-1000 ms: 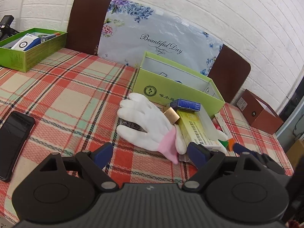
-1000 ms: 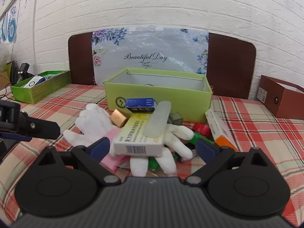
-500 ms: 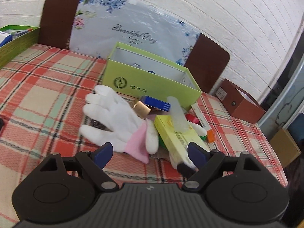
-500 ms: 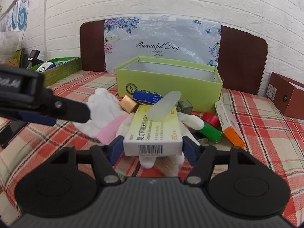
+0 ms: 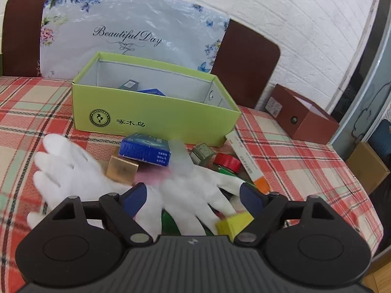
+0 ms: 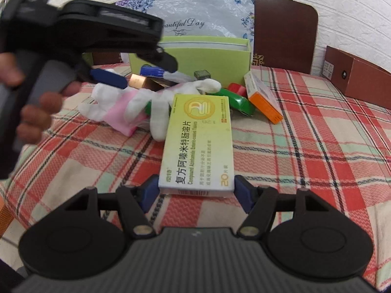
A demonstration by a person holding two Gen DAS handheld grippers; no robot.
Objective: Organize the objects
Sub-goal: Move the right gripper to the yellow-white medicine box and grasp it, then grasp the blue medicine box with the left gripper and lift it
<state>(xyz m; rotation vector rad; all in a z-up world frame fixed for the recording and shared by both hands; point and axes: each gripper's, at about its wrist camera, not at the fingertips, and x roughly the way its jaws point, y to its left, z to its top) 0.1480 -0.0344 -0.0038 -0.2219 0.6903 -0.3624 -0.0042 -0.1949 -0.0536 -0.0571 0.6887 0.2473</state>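
Observation:
My right gripper [image 6: 195, 190] is shut on a yellow-green medicine box [image 6: 199, 144] and holds it above the checked tablecloth, pulled back from the pile. A corner of that box [image 5: 233, 223] shows in the left wrist view. My left gripper [image 5: 193, 199] is open and empty, hovering over white gloves [image 5: 193, 195]. It shows in the right wrist view [image 6: 136, 73] at the upper left. The pile holds a blue box [image 5: 145, 150], a gold block [image 5: 121, 169], a small green-grey cube [image 5: 202, 152], red tape [image 5: 227, 161] and an orange-tipped white box [image 5: 246, 161]. The open green box [image 5: 156, 119] stands behind it.
A brown box [image 5: 303, 119] stands at the table's right edge. A floral "Beautiful Day" panel [image 5: 132, 31] and brown chair backs [image 5: 244, 63] stand behind the table. A green stapler-like object [image 6: 234, 102] lies by the gloves.
My right gripper closed on the medicine box and pulled it back out of the pile. My left gripper swung right, over the gloves and toward the green box.

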